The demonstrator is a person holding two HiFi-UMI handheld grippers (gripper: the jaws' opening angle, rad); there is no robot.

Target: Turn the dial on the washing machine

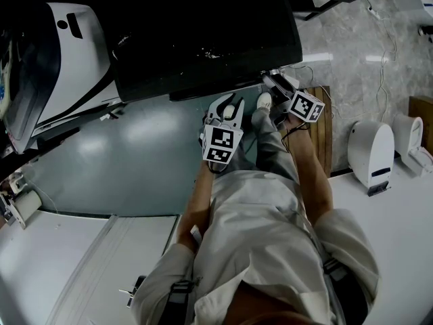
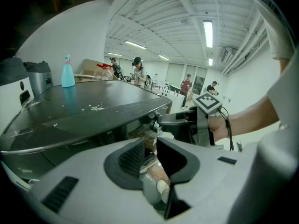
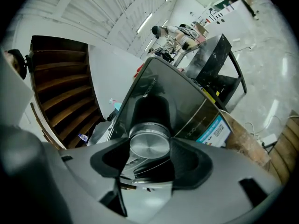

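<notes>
The washing machine (image 1: 203, 39) has a dark glossy top, and its front control panel (image 3: 159, 87) faces me. A round silver dial (image 3: 149, 143) sticks out of that panel. My right gripper (image 3: 150, 149) is shut on the dial, one dark pad on each side of it. In the head view the right gripper (image 1: 274, 85) reaches under the machine's front edge. The left gripper view shows it from the side (image 2: 161, 120) at the panel. My left gripper (image 1: 226, 105) hangs just left of it, short of the machine. Its tips (image 2: 155, 141) meet with nothing between them.
A blue spray bottle (image 2: 67, 72) stands on the far part of the lid (image 2: 93, 111). White appliances (image 1: 371, 151) sit on a counter at right, another white machine (image 1: 74, 53) at left. A wooden pallet (image 1: 321, 134) lies by my feet. Wooden stairs (image 3: 60, 92) rise behind.
</notes>
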